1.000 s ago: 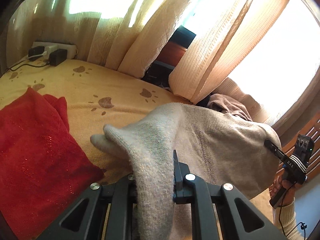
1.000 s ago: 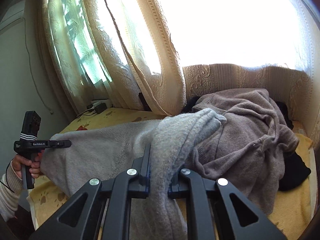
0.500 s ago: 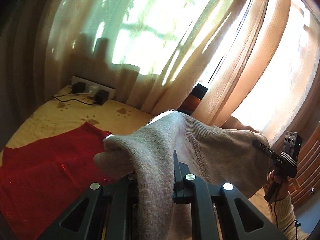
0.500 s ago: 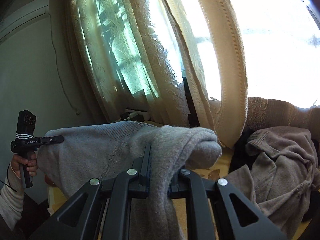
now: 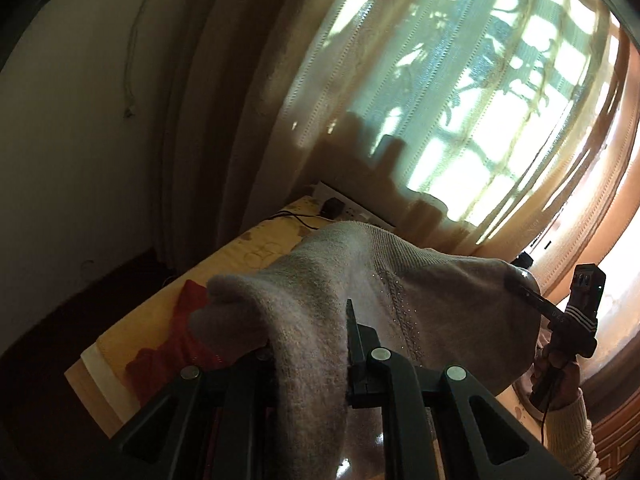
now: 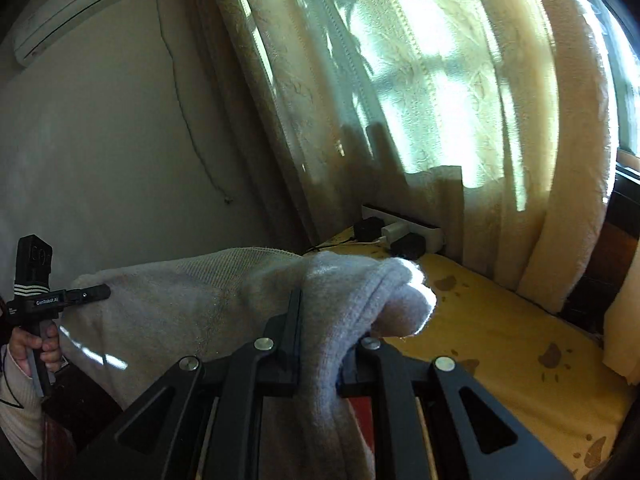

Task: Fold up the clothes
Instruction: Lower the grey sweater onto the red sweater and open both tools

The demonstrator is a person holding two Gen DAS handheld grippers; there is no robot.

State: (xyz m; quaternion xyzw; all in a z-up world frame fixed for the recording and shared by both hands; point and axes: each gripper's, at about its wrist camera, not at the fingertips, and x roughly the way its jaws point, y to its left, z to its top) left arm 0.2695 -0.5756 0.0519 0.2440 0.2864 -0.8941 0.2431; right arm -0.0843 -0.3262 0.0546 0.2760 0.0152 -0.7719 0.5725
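Note:
A pale grey knitted sweater [image 5: 400, 280] hangs stretched in the air between both grippers, above the bed. My left gripper [image 5: 310, 340] is shut on one corner, and the knit drapes over its fingers and hides the tips. My right gripper [image 6: 326, 320] is shut on the other corner of the sweater [image 6: 180, 300] in the same way. Each gripper shows in the other's view, pinching the far edge: the right gripper [image 5: 532, 300] and the left gripper [image 6: 96, 292], each held by a hand in a cream sleeve. A red garment [image 5: 160, 356] lies on the bed below.
The bed has a yellow paw-print sheet [image 6: 500, 320]. A power strip with plugs [image 6: 400, 236] sits at its far corner under the cream curtains [image 6: 440, 100]. The bed's left edge [image 5: 92, 364] drops to dark floor. An air conditioner [image 6: 72, 8] hangs on the wall.
Both grippers have swung left and risen a little with the sweater stretched between them. The brown clothes pile has left the right wrist view; the wall corner and power strip have come in.

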